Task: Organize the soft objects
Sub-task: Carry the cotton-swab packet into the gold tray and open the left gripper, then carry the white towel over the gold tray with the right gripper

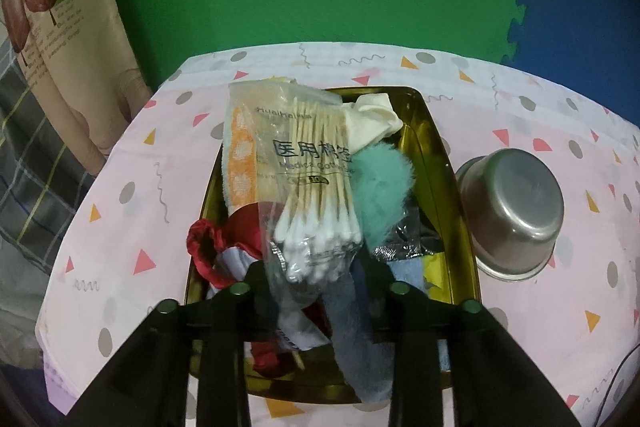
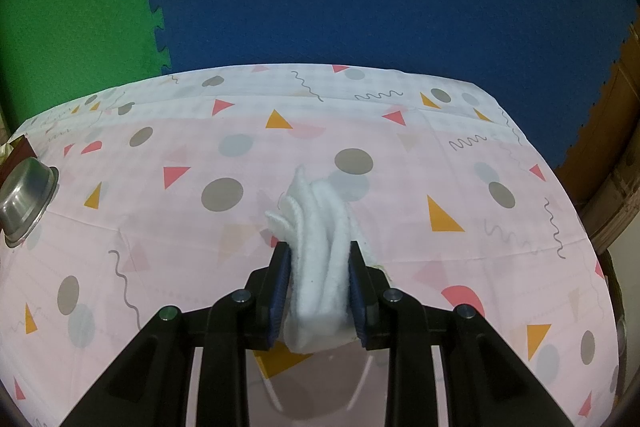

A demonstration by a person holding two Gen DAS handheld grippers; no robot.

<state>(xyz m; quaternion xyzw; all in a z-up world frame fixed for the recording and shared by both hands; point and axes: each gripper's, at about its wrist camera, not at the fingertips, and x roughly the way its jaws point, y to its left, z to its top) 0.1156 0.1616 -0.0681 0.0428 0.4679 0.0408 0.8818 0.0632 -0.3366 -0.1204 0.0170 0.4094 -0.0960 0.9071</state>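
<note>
In the left wrist view a gold tray [image 1: 448, 179] holds a pile of soft things. On top lies a clear bag of cotton swabs [image 1: 308, 195]. Beside it are a teal pompom [image 1: 380, 187], a cream cloth [image 1: 376, 119], an orange patterned towel [image 1: 240, 163], a red scrunchie [image 1: 208, 243] and a grey-blue cloth [image 1: 360, 339]. My left gripper [image 1: 320, 291] is over the tray's near end with the bag's lower end between its fingers. In the right wrist view my right gripper [image 2: 320, 259] is shut on a bunched white cloth [image 2: 316, 227] above the patterned tablecloth.
An upturned steel bowl [image 1: 512, 211] stands right of the tray; it also shows at the left edge of the right wrist view [image 2: 24, 199]. The pink patterned tablecloth [image 2: 440, 167] covers the table. Green and blue foam mats lie beyond the far edge.
</note>
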